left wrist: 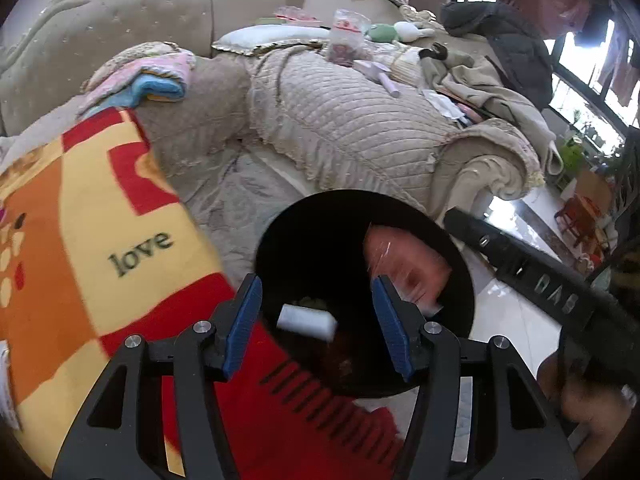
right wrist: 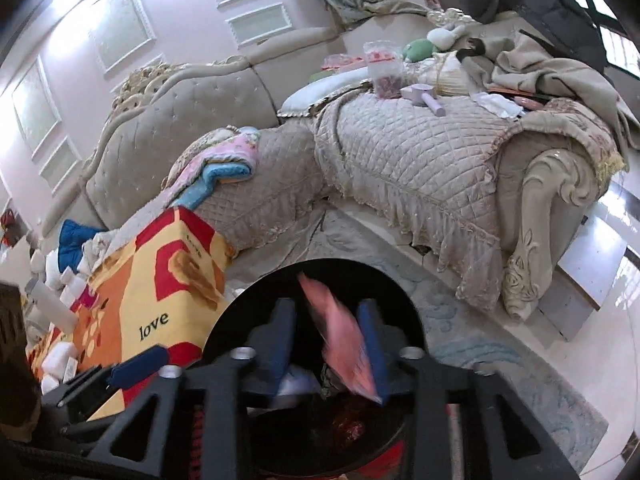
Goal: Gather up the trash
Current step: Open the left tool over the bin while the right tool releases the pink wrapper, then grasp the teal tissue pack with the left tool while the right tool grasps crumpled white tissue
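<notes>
Grippers of both hands point steeply down over a round black bin (left wrist: 320, 240) that stands on the floor beside a table draped in a red, orange and yellow "love" blanket (left wrist: 100, 240). The left gripper (left wrist: 316, 320) hangs above the bin's mouth with its blue pads (left wrist: 244, 320) apart; a small white piece of trash (left wrist: 307, 321), blurred, sits in the gap between them without touching either pad, so it appears loose over the dark interior. The right gripper (right wrist: 329, 344) also has its fingers apart, and a pink wrapper (right wrist: 340, 344), streaked with motion blur, lies against the inner face of its right-hand pad; whether that pad still presses on it I cannot tell, but the other pad stands clear of it. From the left wrist the same pink wrapper (left wrist: 404, 260) shows over the bin's far side, with the right gripper's black body (left wrist: 540, 276) slanting in from the right and part of a person's hand (left wrist: 592, 408) beneath it. Only the right wrist view shows the left gripper's blue-tipped finger (right wrist: 136, 368) from the side, white items piled on the table's far end (right wrist: 60, 292), and the panelled wall (right wrist: 120, 40). Both views take in the quilted beige sofa (left wrist: 340, 120) behind, cluttered with cloths and a plastic bag.
</notes>
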